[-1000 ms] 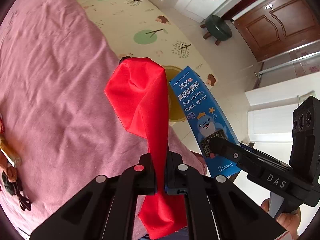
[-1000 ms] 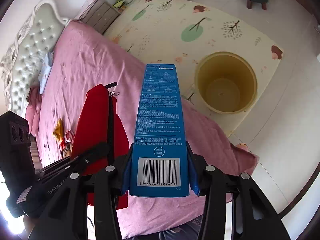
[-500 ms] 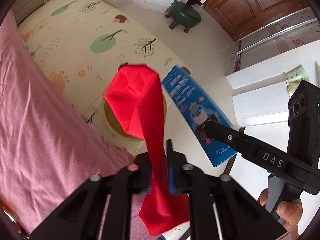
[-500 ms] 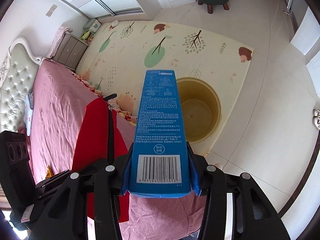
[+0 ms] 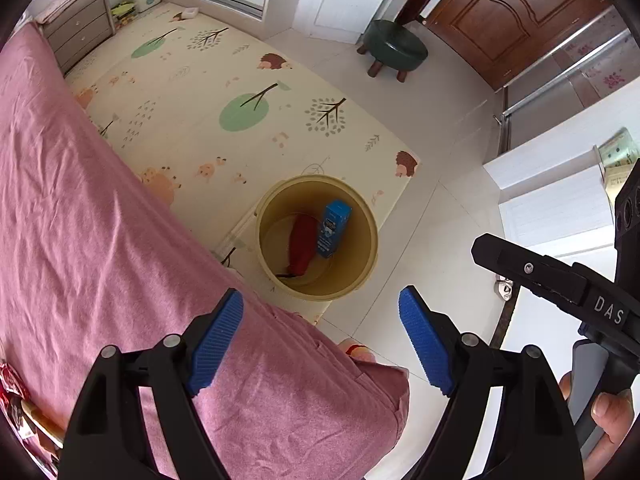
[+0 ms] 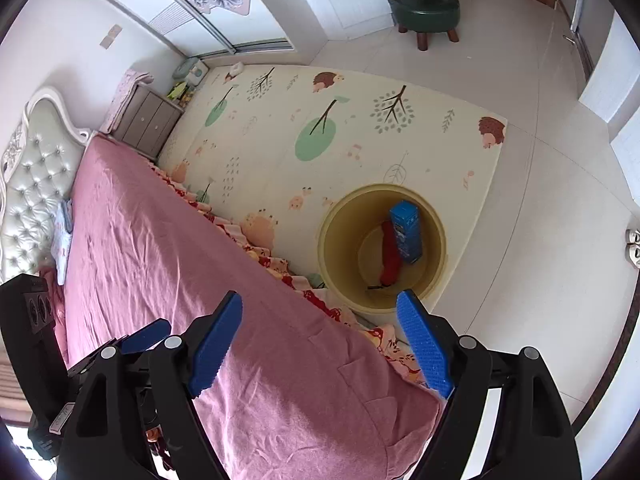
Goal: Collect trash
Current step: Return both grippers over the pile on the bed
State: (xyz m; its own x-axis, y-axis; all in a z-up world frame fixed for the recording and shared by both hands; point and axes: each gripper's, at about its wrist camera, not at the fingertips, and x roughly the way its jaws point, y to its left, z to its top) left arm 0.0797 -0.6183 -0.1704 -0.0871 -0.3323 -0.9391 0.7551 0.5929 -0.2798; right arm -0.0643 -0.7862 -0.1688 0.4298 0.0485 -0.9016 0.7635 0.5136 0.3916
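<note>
The left wrist view alone takes in the brown door (image 5: 516, 12), the white cabinet (image 5: 556, 204) by it and the person's hand (image 5: 608, 416) on the right tool's handle. The right wrist view alone shows the tufted headboard (image 6: 36, 184), a pillow (image 6: 62, 240) and a patterned skirt along the bed's side.

The left tool (image 5: 320, 340) and the right tool (image 6: 318, 340) both hang over the foot corner of the bed (image 5: 80, 220), jaws wide apart and opening further, with nothing between the blue pads (image 5: 218, 340).

One yellow bin (image 5: 360, 264) stands on the play mat (image 5: 200, 92) just beside the bed's edge, near the mat's corner where bare tile begins. Two pieces of trash lie in it: one red bag (image 5: 302, 244) slumped across the bottom and one blue nasal-spray box (image 5: 334, 228) leaning against the inner wall, touching the bag. More wrappers (image 5: 16, 400) sit on the bed at the lower left edge of the left view; their number cannot be told.

Open tile lies beyond the bin towards one green stool (image 5: 394, 46). One nightstand (image 6: 148, 124) stands at the head of the bed.
</note>
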